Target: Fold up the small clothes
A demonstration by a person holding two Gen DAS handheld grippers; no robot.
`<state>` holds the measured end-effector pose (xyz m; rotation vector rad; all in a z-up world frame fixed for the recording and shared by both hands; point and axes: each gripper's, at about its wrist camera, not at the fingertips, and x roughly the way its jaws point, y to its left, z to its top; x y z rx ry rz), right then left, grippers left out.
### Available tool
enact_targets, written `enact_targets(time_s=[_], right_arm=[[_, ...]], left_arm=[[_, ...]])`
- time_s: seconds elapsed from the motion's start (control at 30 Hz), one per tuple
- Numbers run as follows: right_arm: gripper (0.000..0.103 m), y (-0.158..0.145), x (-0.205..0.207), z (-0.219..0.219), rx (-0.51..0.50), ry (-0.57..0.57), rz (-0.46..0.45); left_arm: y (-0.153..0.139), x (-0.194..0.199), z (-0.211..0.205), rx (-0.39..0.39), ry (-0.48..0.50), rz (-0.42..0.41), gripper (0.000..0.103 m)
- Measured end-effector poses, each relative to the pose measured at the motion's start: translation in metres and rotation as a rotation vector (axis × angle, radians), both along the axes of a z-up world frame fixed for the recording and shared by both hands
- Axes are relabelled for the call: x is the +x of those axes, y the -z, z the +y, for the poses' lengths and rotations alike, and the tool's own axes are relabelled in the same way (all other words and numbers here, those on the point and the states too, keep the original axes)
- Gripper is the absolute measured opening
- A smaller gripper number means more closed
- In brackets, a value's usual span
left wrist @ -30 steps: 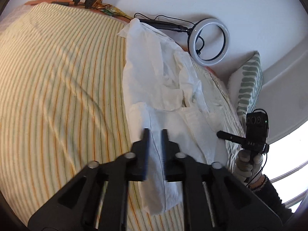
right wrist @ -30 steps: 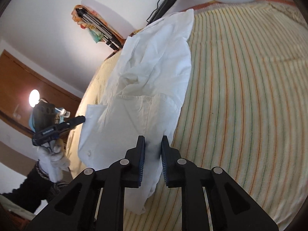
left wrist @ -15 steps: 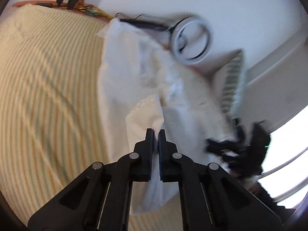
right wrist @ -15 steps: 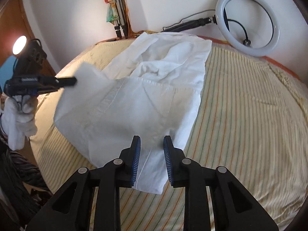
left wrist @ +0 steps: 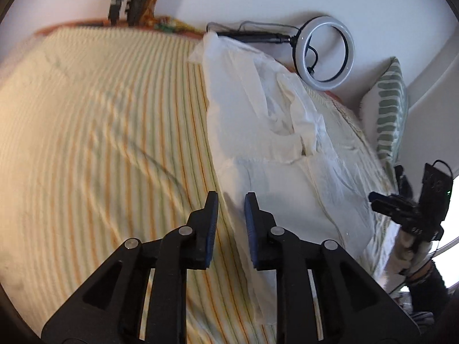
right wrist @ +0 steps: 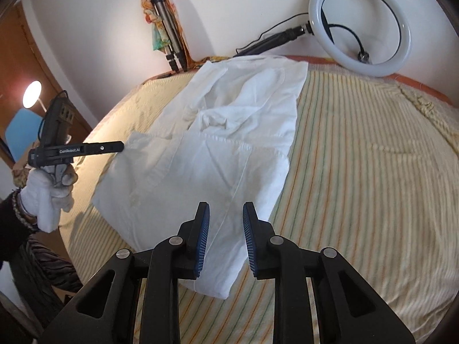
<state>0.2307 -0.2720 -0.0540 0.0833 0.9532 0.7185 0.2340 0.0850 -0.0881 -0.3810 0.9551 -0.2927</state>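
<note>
White cotton is what you are working with: the garment [left wrist: 275, 149] lies lengthwise on the striped bedspread [left wrist: 100, 132], running from 12 o'clock down toward 5 o'clock in your left wrist view. Your left gripper [left wrist: 231, 218] hangs just over its near edge with jaws parted and nothing between them. That edge looks loose, though blur makes it hard to be sure; if you close too shallow you could pinch only the top layer, or catch the bedspread with it and drag a ridge into the fold. At 1 o'clock a ring light [left wrist: 327, 54] leans on the wall, and a green-patterned pillow [left wrist: 391, 109] sits at 3 o'clock.

From your right wrist view, the garment [right wrist: 218, 154] spreads from 12 o'clock toward 6 o'clock, its narrow end just below your right gripper [right wrist: 225, 230], which also stands apart and empty. The middle is bunched, so folding over it now would likely lock in creases. Your left gripper [right wrist: 80, 150] sits at 9 o'clock by the cloth's corner. A folded tripod [right wrist: 169, 31] leans at 11 o'clock, a lamp [right wrist: 31, 97] glows at 9 o'clock beside a wooden door [right wrist: 34, 54].
</note>
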Motion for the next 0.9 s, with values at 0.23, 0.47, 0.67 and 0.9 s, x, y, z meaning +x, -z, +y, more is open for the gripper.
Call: enact_targets(time_s=[0.23,0.47,0.67,0.9], right_arm=[[0.022,-0.024,0.021,0.000,-0.029,-0.013,-0.051],[0.045,-0.024,0.089,0.008,-0.053,0.060,-0.062],[0.047,-0.007,0.161,-0.003,0.043,0.101,0.035],[0.048,0.023,0.225,0.006,0.112,0.168,0.090]], left_arm=[[-0.052,0.002,-0.026,0.138,0.099,-0.148,0.017],[-0.062,0.054,-0.033,0.186,0.118,-0.161,0.021],[-0.042,0.121,-0.005,0.151,0.044,-0.111,0.042],[-0.011,0.200,0.018,0.026,-0.045,-0.041,0.043]])
